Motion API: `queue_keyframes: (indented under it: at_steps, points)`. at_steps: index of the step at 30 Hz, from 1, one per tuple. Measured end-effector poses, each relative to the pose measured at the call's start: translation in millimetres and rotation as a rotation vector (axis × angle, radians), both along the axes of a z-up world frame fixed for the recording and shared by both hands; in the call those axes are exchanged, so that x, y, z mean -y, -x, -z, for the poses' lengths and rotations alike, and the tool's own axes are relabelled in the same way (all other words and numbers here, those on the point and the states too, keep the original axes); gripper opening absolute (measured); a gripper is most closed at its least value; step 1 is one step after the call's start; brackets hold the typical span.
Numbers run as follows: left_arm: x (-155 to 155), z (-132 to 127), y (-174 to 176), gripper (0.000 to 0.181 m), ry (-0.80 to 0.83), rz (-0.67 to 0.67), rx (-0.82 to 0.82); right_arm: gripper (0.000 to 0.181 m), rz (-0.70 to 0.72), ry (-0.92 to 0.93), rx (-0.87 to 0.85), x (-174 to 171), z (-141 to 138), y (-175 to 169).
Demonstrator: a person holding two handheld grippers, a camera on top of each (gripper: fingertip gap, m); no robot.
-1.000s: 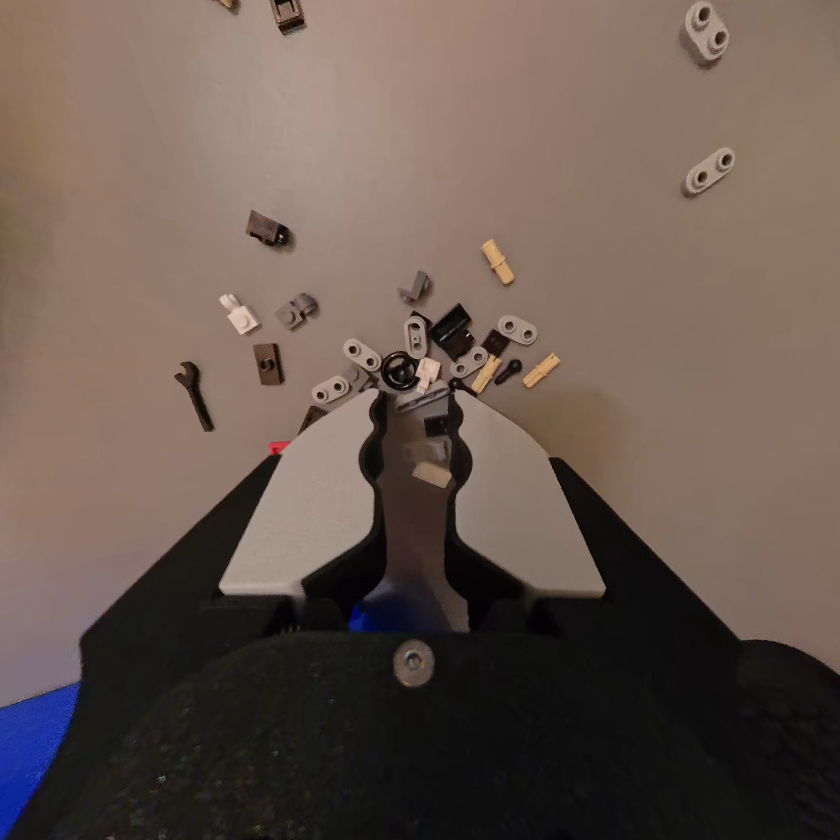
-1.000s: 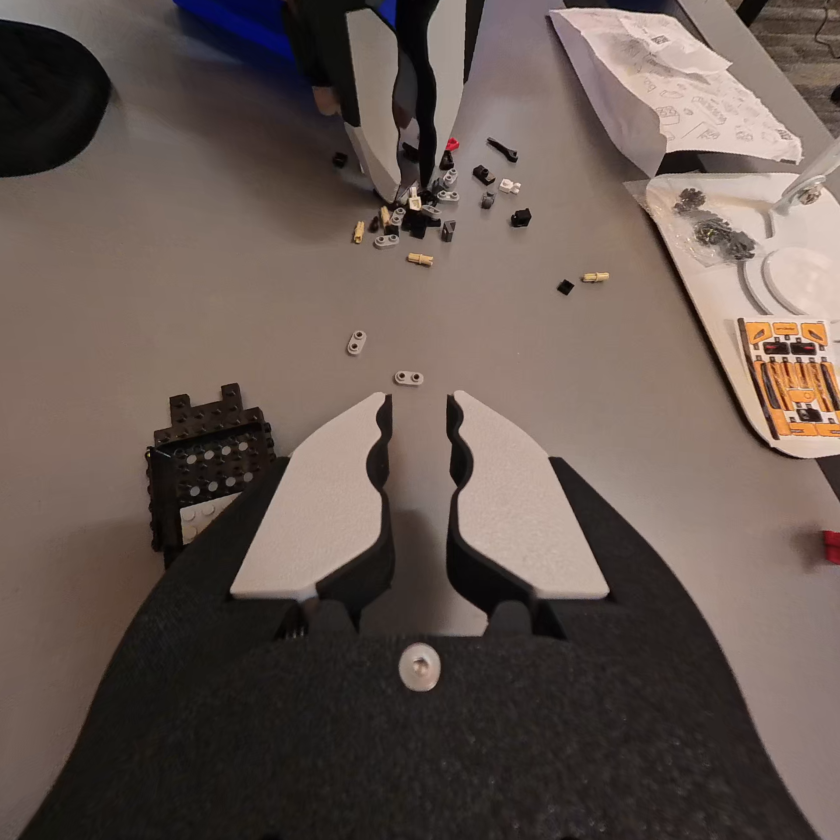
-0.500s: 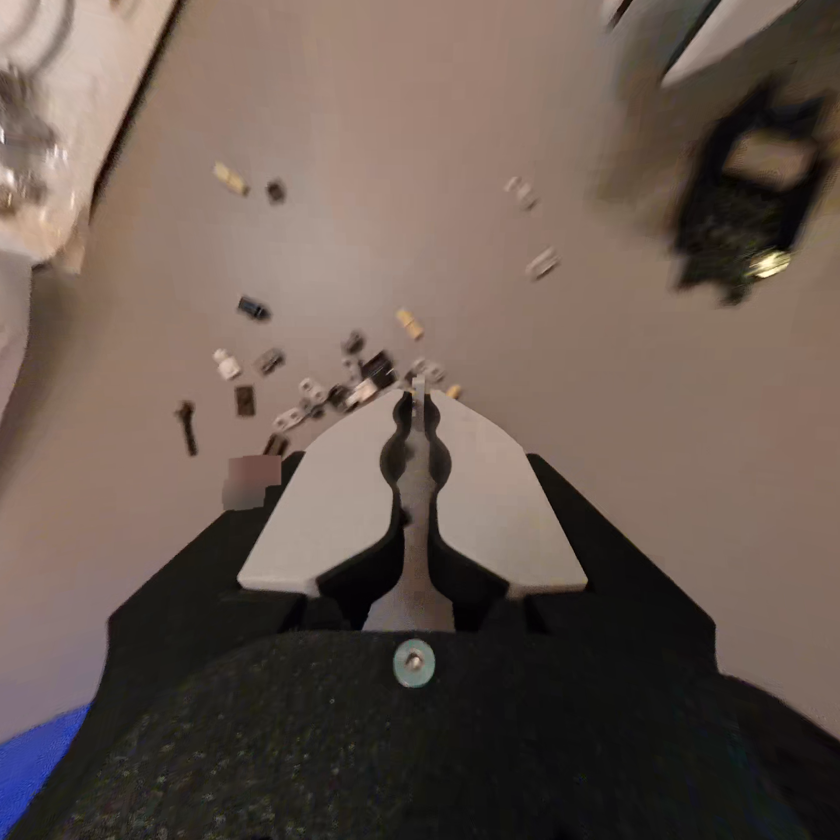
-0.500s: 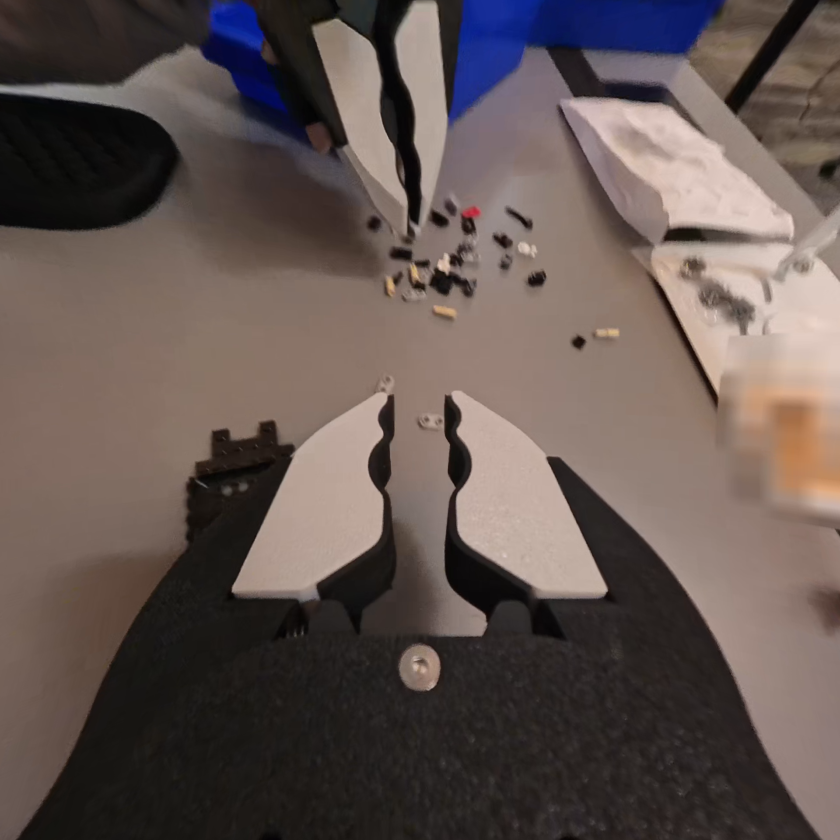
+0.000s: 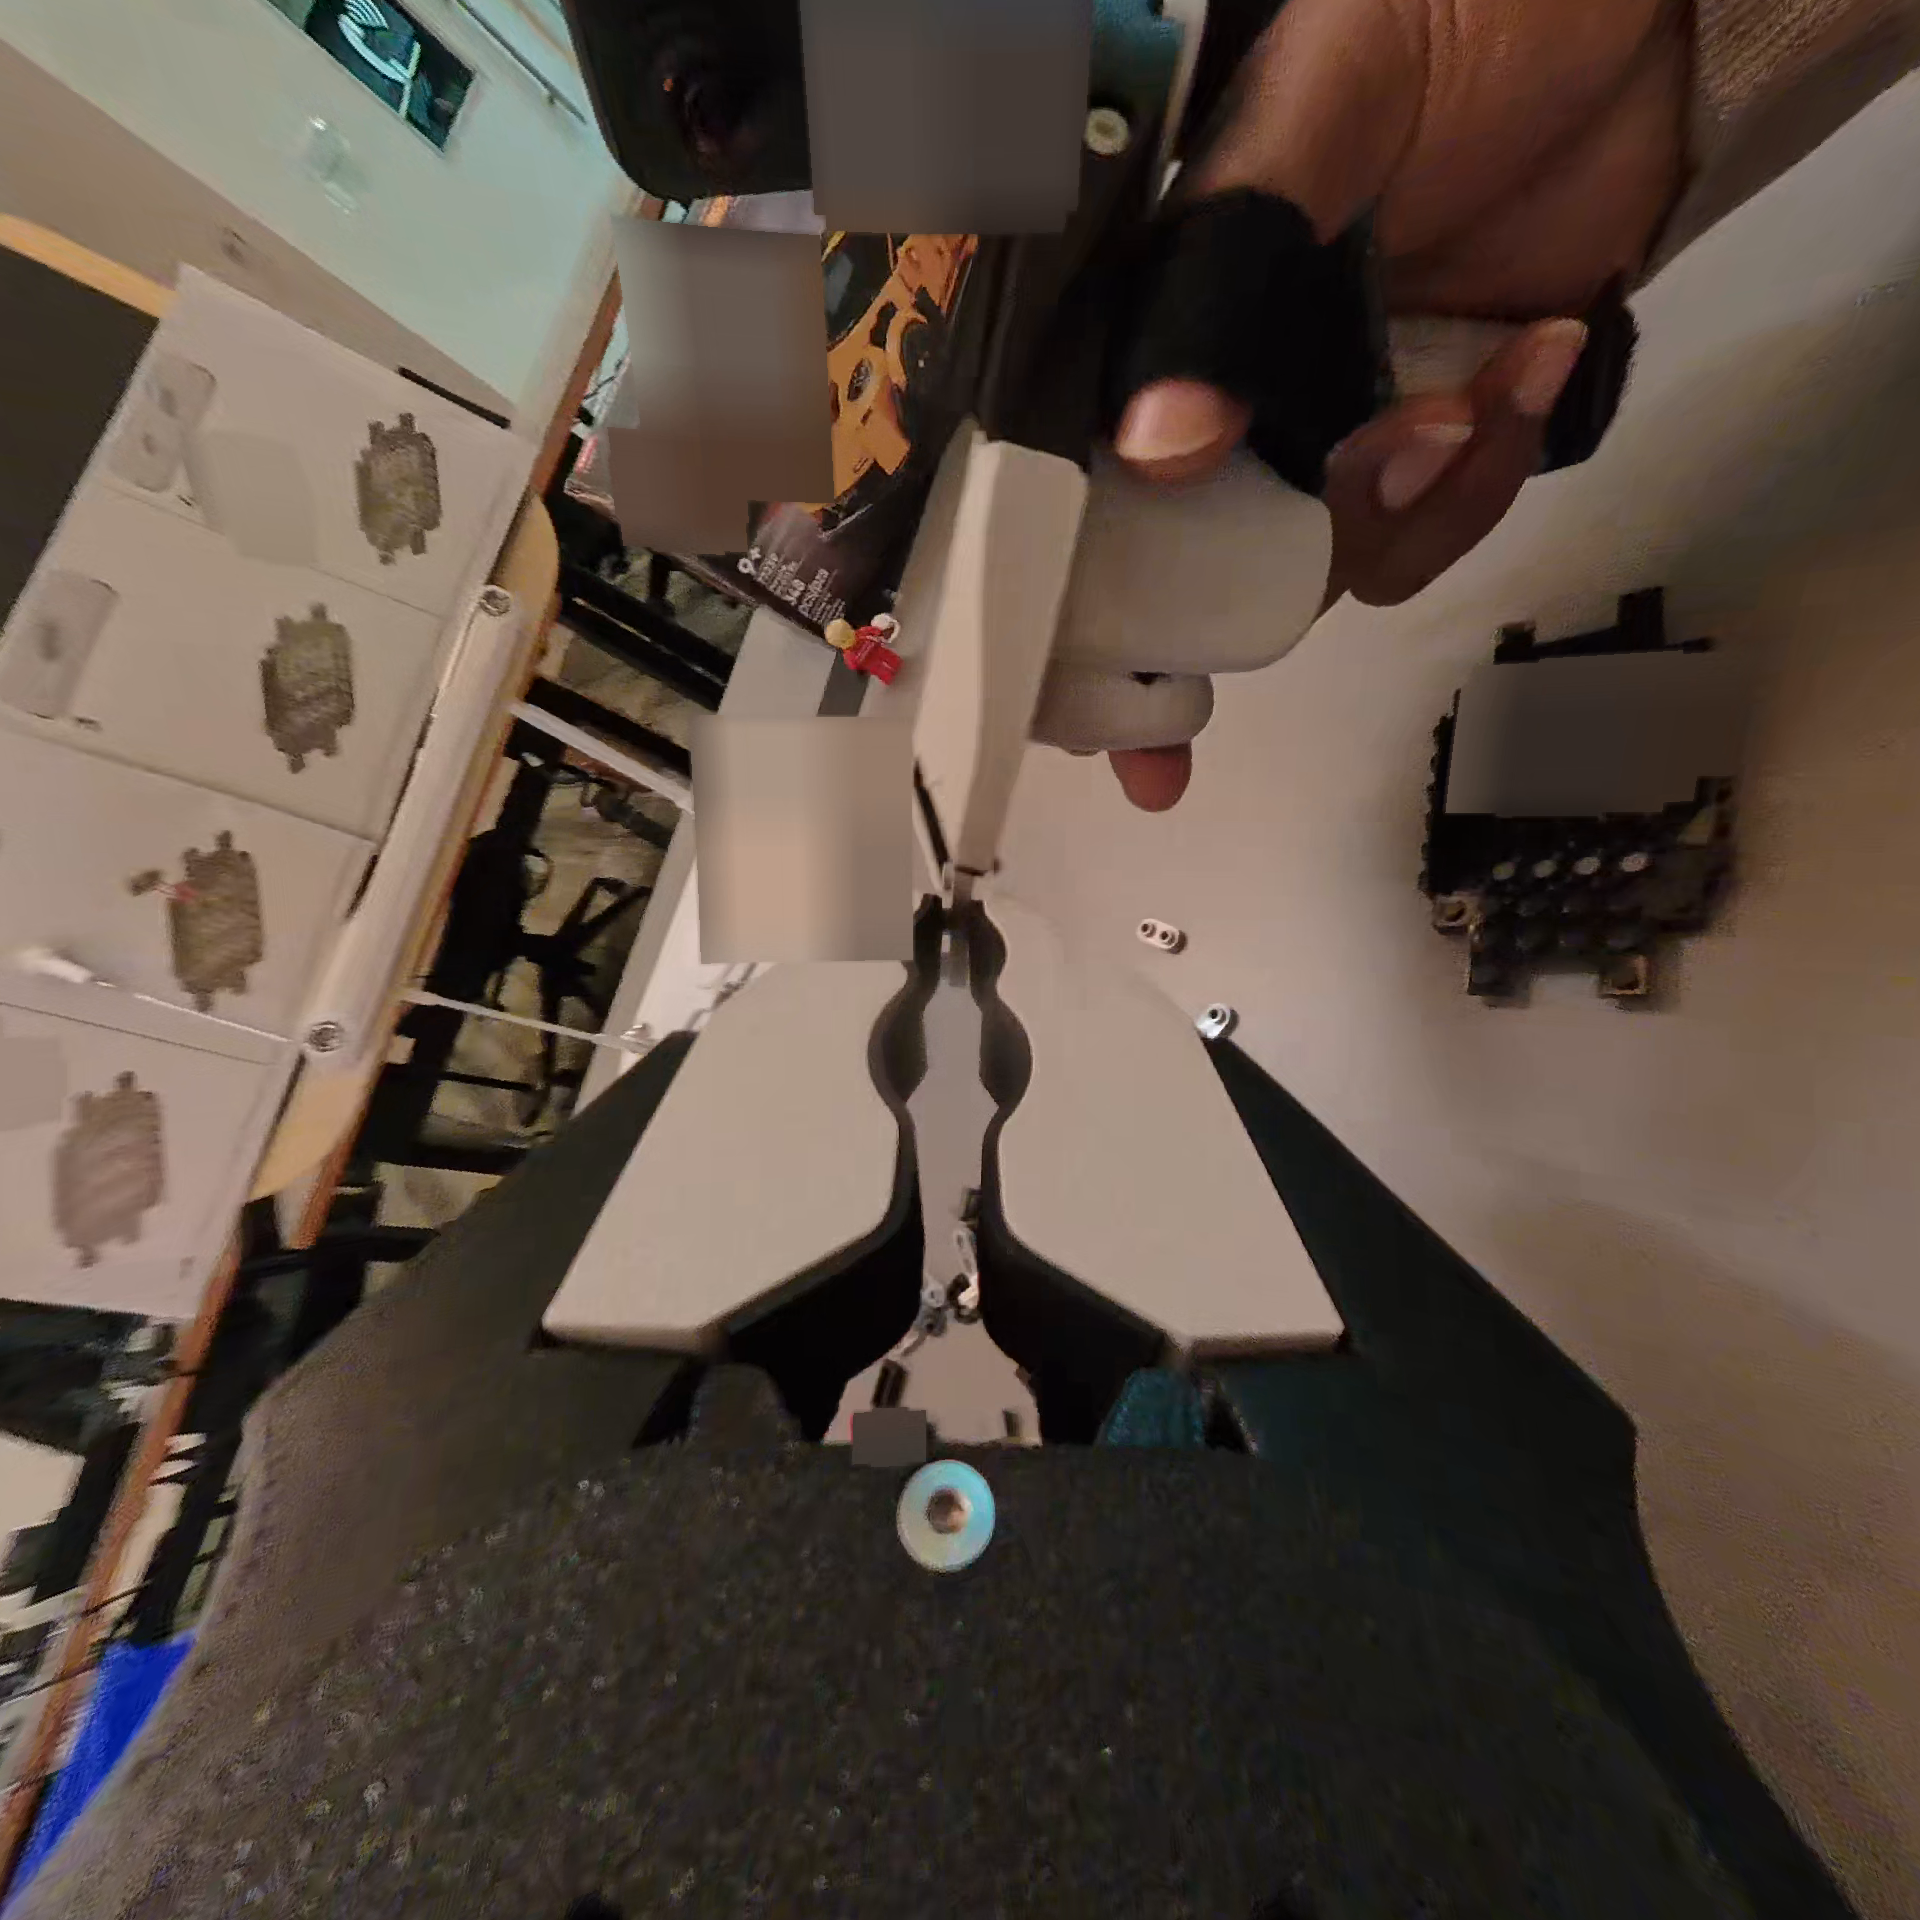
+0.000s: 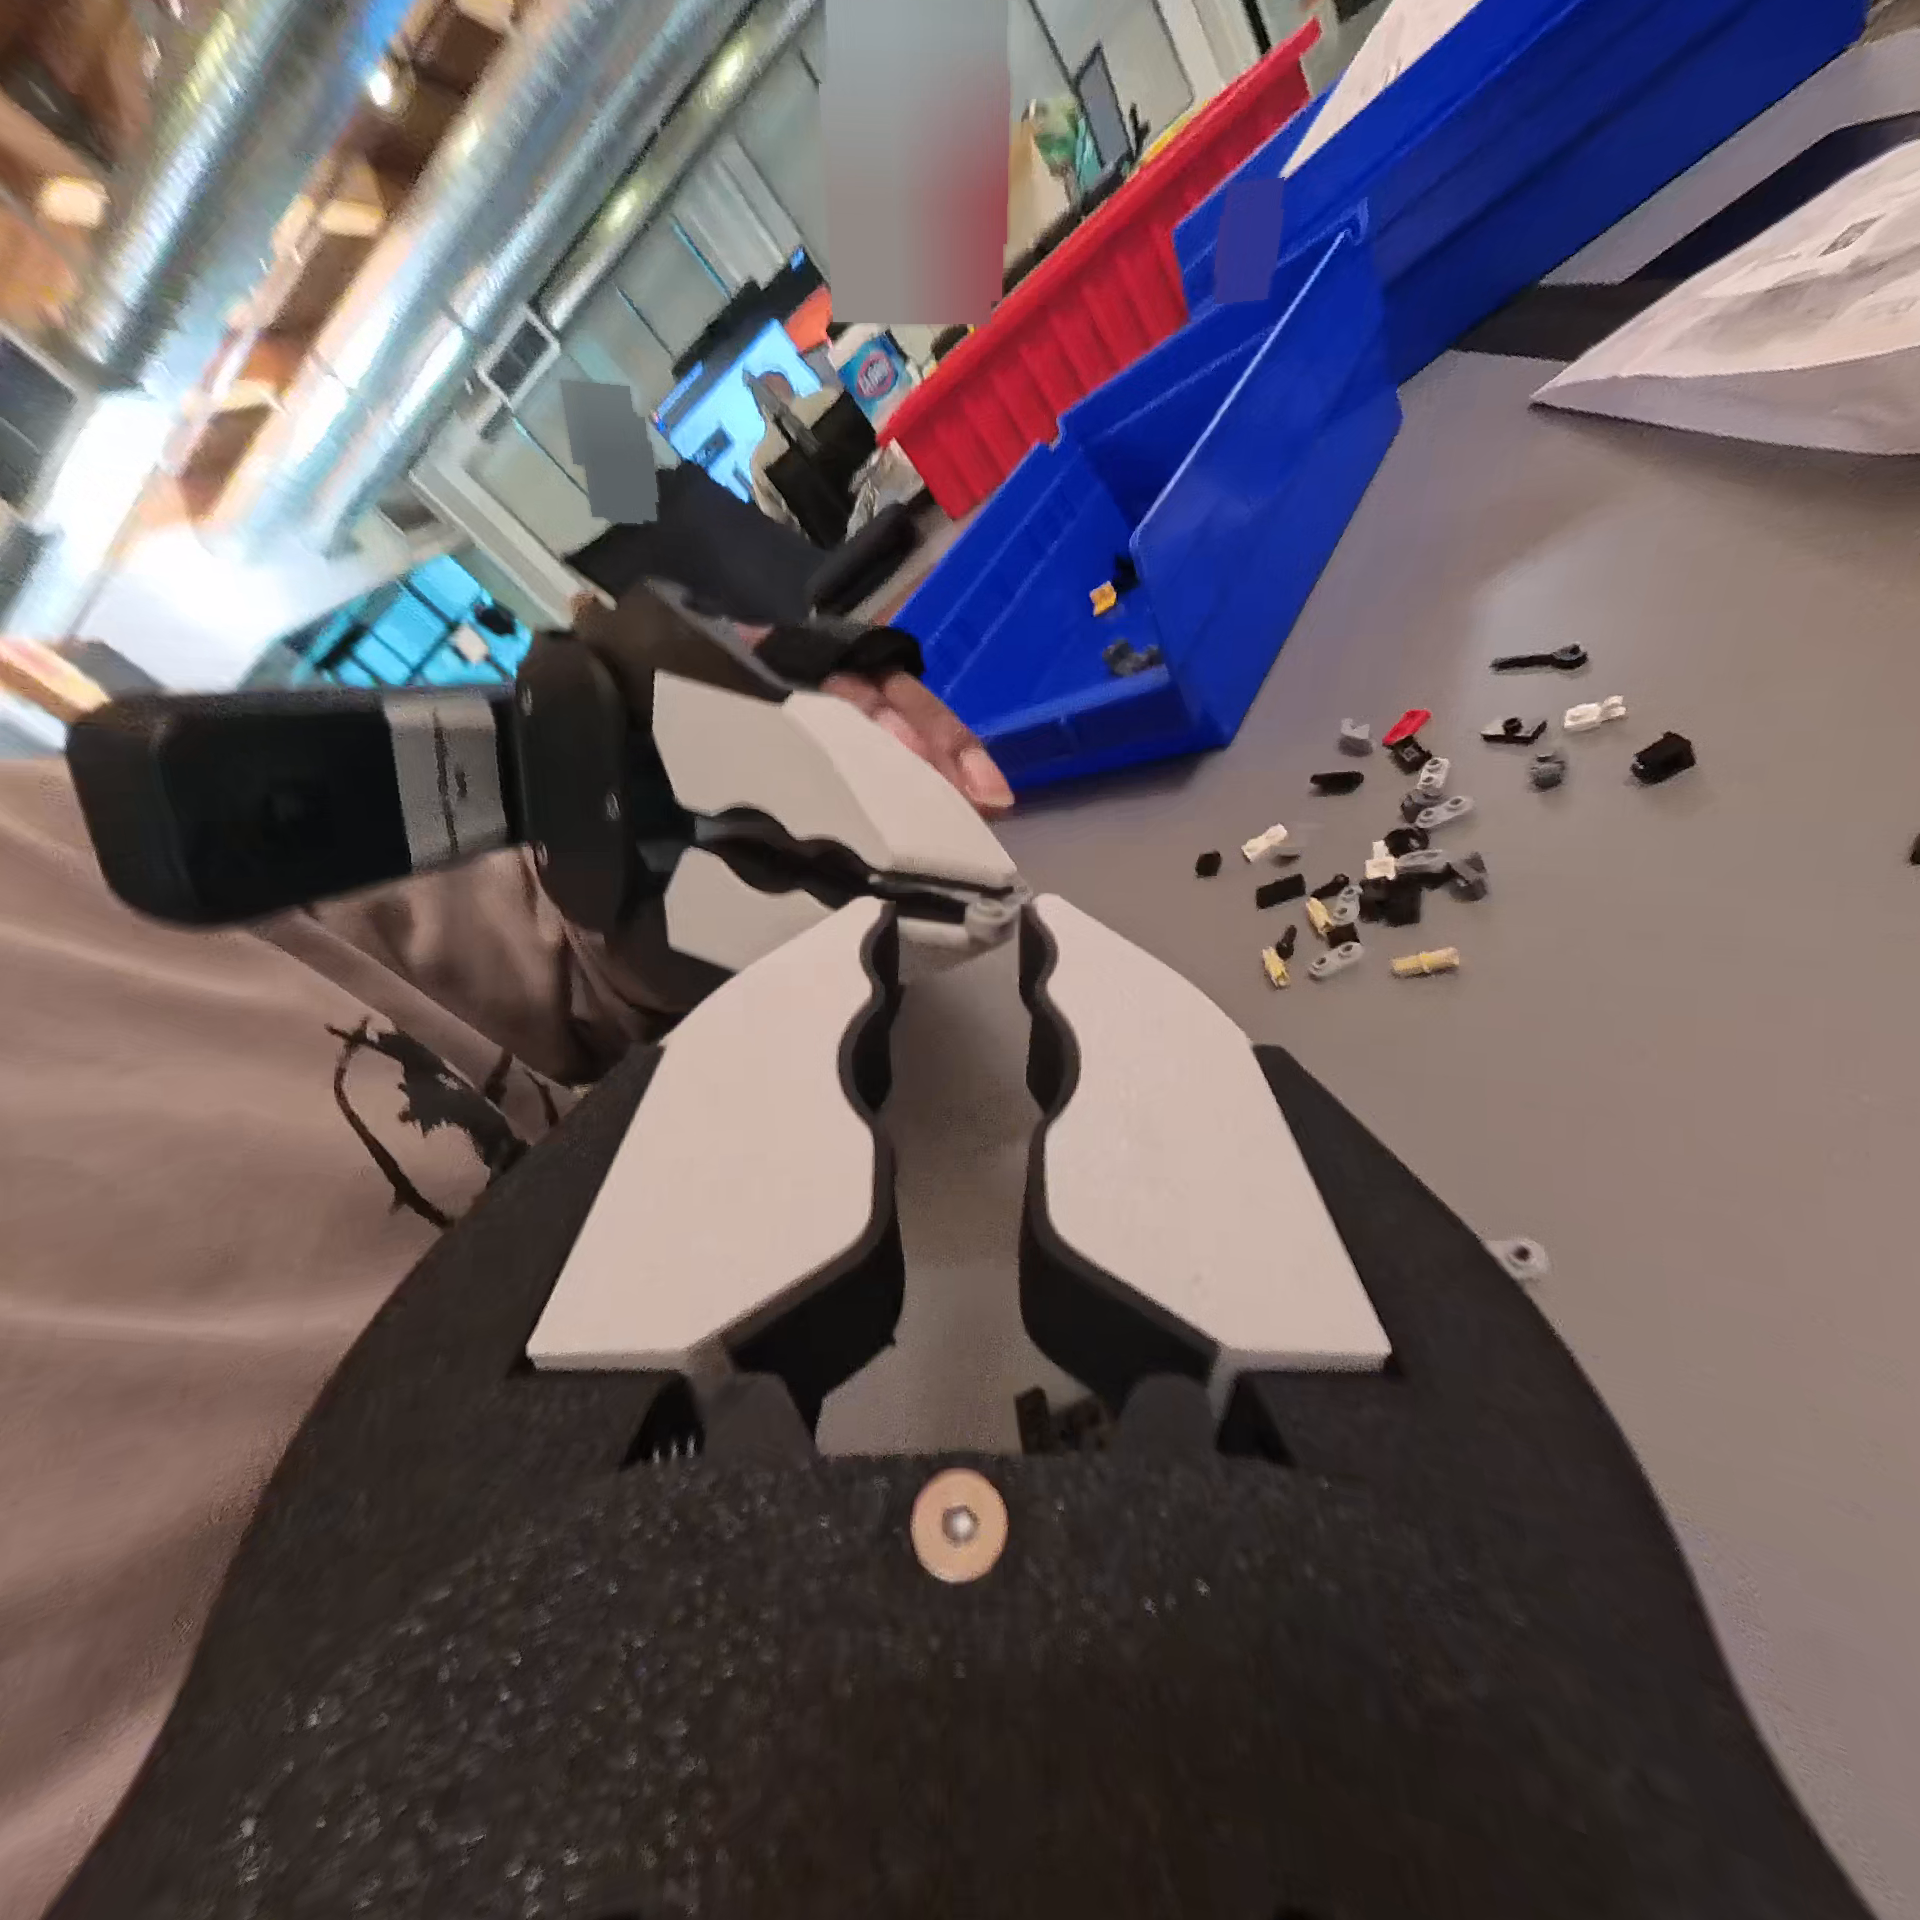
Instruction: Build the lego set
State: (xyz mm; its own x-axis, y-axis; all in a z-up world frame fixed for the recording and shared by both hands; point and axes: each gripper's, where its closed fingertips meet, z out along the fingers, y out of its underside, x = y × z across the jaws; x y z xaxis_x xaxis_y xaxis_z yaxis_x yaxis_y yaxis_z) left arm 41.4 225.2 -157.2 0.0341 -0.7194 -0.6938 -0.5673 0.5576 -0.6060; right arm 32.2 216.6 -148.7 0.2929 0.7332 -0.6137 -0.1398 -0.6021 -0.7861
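My left gripper (image 5: pixel 954 930) is shut on a small light grey lego piece (image 5: pixel 954 940), held in the air. In the right wrist view the left gripper (image 6: pixel 1003 899) comes in from the left, and the grey piece (image 6: pixel 987 916) sits between the tips of my right gripper (image 6: pixel 961 920). The right gripper's jaws stand open around the piece; I cannot tell whether they touch it. In the left wrist view the right gripper (image 5: pixel 971 862) reaches down from above, held by a hand. The black lego base (image 5: pixel 1558 894) lies on the table to the right.
A scatter of small loose lego pieces (image 6: pixel 1371 883) lies on the grey table (image 6: pixel 1558 1091). Blue bins (image 6: pixel 1195 582) and a red bin (image 6: pixel 1091 312) stand behind it. Instruction paper (image 6: pixel 1766 343) is at the far right. Two grey pieces (image 5: pixel 1161 935) lie near the base. Both grippers' tips are close together, under 4 cm apart.
My left gripper closed on a grey piece in the pile, lifted it and swung toward the right gripper. The right gripper rose from the table to meet it, still open.
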Motion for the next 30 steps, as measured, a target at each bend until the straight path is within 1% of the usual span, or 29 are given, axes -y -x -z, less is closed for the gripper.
queue_keyframes:
  at_steps: [2, 5, 7, 9, 10, 12, 13, 15, 16, 18, 21, 22, 23, 24, 28, 30]
  points:
    - [0, -1, 0, 0.005, -0.065, -0.011, -0.002, 0.017, 0.036, 0.004, 0.007, -4, 0, 1]
    - [-3, 0, 2, 0.004, -0.112, -0.037, -0.017, 0.008, 0.076, -0.022, 0.076, -7, 5, 1]
    - [-2, 1, 2, 0.005, -0.116, -0.043, -0.012, 0.008, 0.077, -0.028, 0.093, -7, 6, 1]
    - [0, 0, 1, 0.005, -0.088, -0.023, 0.018, 0.007, 0.051, -0.075, 0.11, -4, 5, -1]
    - [2, 0, 1, 0.01, -0.039, -0.007, 0.038, 0.007, 0.031, -0.136, 0.128, -2, 3, -4]
    - [10, 5, 0, 0.027, 0.153, 0.049, 0.074, 0.007, -0.039, -0.331, 0.186, 10, -2, -12]
    - [18, 5, -1, 0.028, 0.281, 0.093, 0.104, 0.007, -0.079, -0.411, 0.179, 20, -8, -15]
    - [33, -5, -3, 0.026, 0.505, 0.187, 0.207, 0.007, -0.135, -0.512, 0.151, 35, -18, -19]
    - [41, -10, -4, 0.024, 0.588, 0.239, 0.238, 0.007, -0.149, -0.546, 0.166, 38, -19, -20]
    - [49, -17, -5, 0.021, 0.686, 0.297, 0.274, 0.007, -0.178, -0.588, 0.176, 45, -18, -20]
    - [58, -19, -8, 0.02, 0.761, 0.356, 0.274, 0.007, -0.195, -0.618, 0.158, 49, -18, -18]
    - [59, -19, -8, 0.017, 0.761, 0.36, 0.276, 0.007, -0.204, -0.622, 0.155, 50, -17, -17]
    - [58, -18, -9, 0.009, 0.749, 0.36, 0.279, 0.007, -0.212, -0.623, 0.151, 51, -16, -16]
    - [59, -17, -9, 0.008, 0.74, 0.363, 0.277, 0.007, -0.212, -0.624, 0.152, 51, -14, -16]
    - [58, -9, -10, 0.007, 0.729, 0.35, 0.255, 0.007, -0.22, -0.617, 0.173, 49, -7, -17]
    - [54, -1, -11, 0.008, 0.715, 0.328, 0.243, 0.007, -0.216, -0.599, 0.237, 45, 1, -19]
